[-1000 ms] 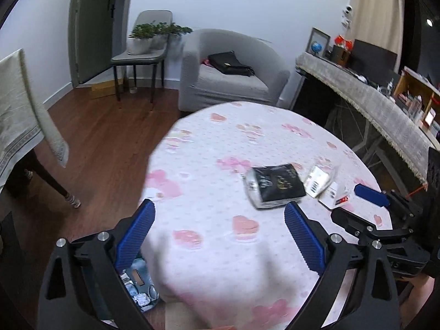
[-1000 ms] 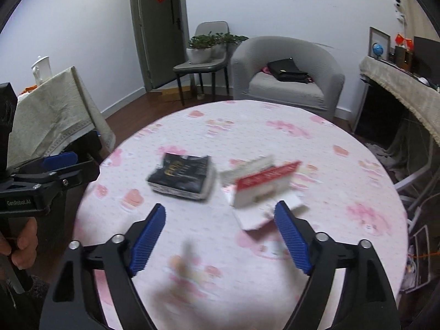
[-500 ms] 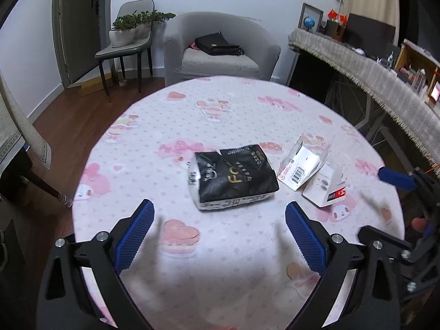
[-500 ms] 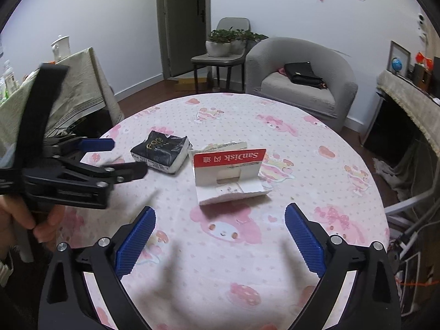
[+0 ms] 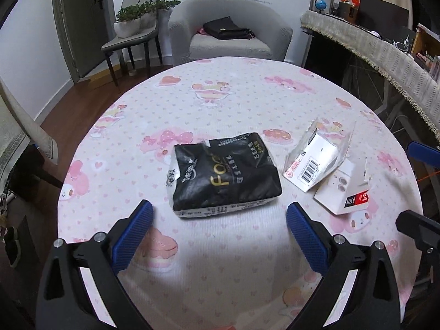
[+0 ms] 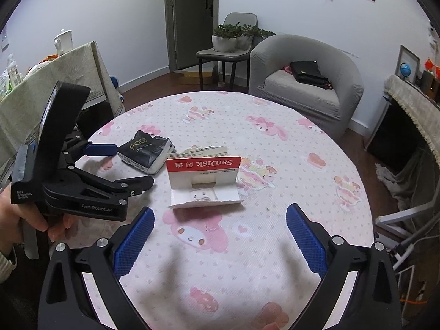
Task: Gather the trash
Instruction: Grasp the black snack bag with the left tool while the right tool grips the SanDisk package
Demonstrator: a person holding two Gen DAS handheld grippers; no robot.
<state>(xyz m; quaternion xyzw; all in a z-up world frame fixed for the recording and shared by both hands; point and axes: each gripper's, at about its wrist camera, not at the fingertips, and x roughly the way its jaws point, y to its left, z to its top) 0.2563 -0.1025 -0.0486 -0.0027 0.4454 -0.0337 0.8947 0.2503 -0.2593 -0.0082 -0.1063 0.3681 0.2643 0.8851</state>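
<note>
Left gripper wide open and empty, to be squared over black tissue pack lying just ahead on table; further right, torn SanDisk card packaging, right gripper equally spread, holding nothing.

The worktop wears white cloth with pink hearts and cartoons. The tissue pack is black; the card packaging red and white.
</note>
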